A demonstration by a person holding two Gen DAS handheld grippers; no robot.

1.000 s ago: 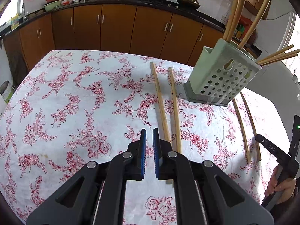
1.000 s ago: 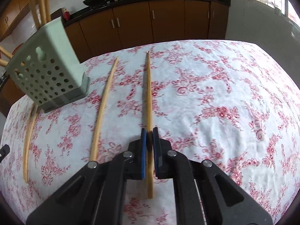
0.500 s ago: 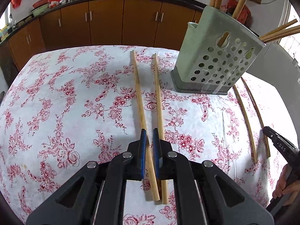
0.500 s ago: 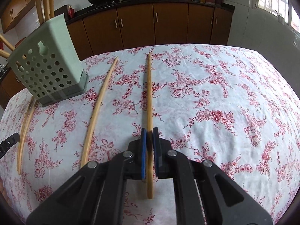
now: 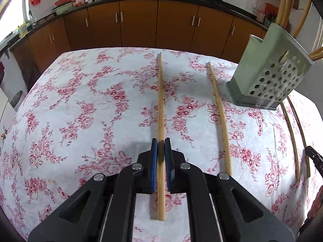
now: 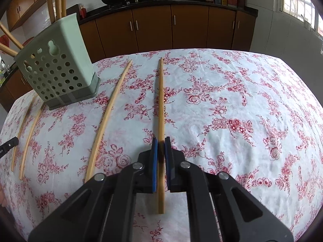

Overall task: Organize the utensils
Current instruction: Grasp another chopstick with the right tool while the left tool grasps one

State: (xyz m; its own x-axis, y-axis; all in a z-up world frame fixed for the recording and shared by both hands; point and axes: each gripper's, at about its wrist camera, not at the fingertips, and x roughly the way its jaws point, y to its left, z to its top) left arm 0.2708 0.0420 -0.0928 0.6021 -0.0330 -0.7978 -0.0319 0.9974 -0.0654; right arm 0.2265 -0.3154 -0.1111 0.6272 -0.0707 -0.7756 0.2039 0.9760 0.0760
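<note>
Several wooden chopsticks lie on the floral tablecloth (image 5: 80, 104) around a pale green perforated utensil holder (image 5: 270, 80) (image 6: 58, 70) that has more sticks standing in it. My left gripper (image 5: 160, 143) is shut low over the leftmost chopstick (image 5: 160, 100), which runs through the narrow gap between its blue pads. My right gripper (image 6: 160, 142) is shut on the rightmost chopstick (image 6: 160, 100) near its near end. Both sticks still look level with the cloth. A loose chopstick (image 5: 219, 117) (image 6: 109, 111) lies between each held one and the holder.
Brown kitchen cabinets (image 5: 141, 24) and a dark counter with pans stand beyond the table's far edge. In the left wrist view a person's hand (image 5: 319, 199) shows at the right rim. Open cloth spreads left of the left gripper and right of the right one.
My left gripper has swung left and down from beside the two left chopsticks until the leftmost one sits in its gap. The right gripper has stayed on its chopstick and rolled slightly.
</note>
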